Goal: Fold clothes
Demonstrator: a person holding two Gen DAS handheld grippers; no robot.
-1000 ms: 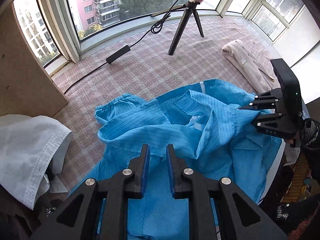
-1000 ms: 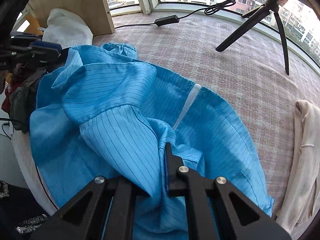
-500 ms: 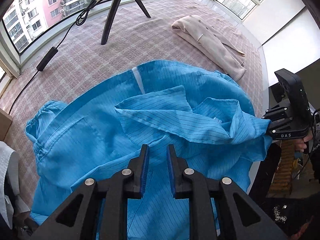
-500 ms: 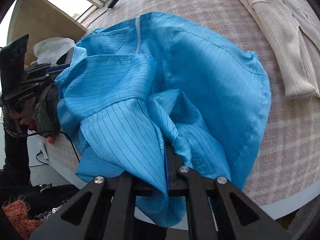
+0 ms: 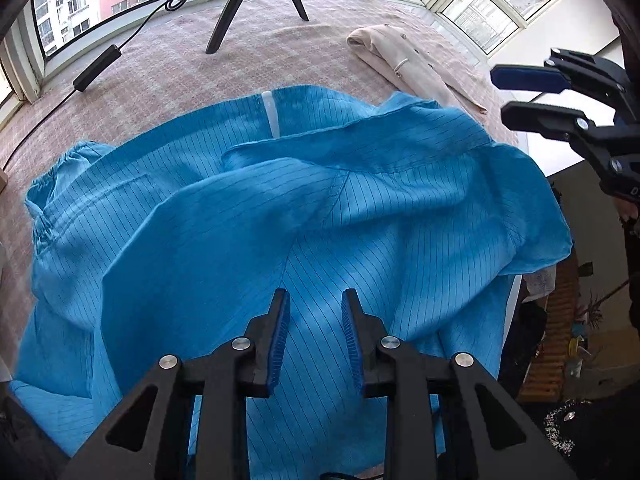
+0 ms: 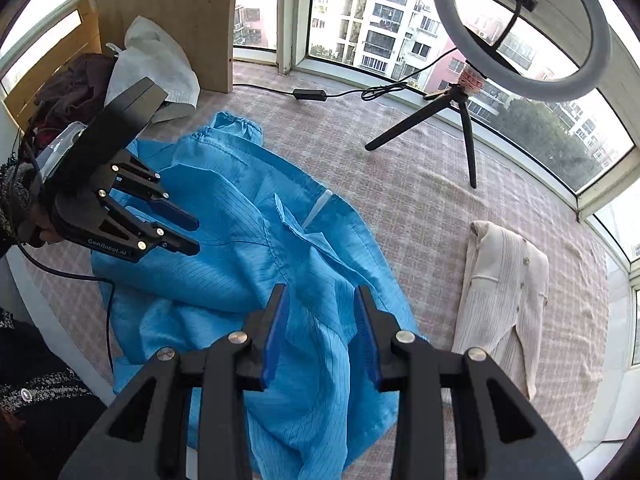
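A blue pin-striped garment (image 5: 320,208) lies rumpled on the pink checked cover (image 5: 168,92), one layer folded over its middle and a cuffed sleeve (image 5: 52,176) at the left. My left gripper (image 5: 316,300) hovers over its near part, jaws opening, nothing between them. Seen from the right wrist view, this left gripper (image 6: 196,235) hangs over the garment's (image 6: 240,264) left side. My right gripper (image 6: 320,296) is above the garment's right edge, jaws opening and empty. In the left wrist view the right gripper (image 5: 500,94) stands apart from the cloth.
A folded cream cardigan (image 6: 504,280) lies to the right of the blue garment. A ring light on a black tripod (image 6: 460,120) stands at the back with its cable and switch (image 6: 308,94). A white cloth (image 6: 152,64) and a wooden board (image 6: 168,12) are at the back left.
My right gripper has let go of the blue fold and lifted away. The fold now lies over the garment. My left gripper's jaws stand wider than before.
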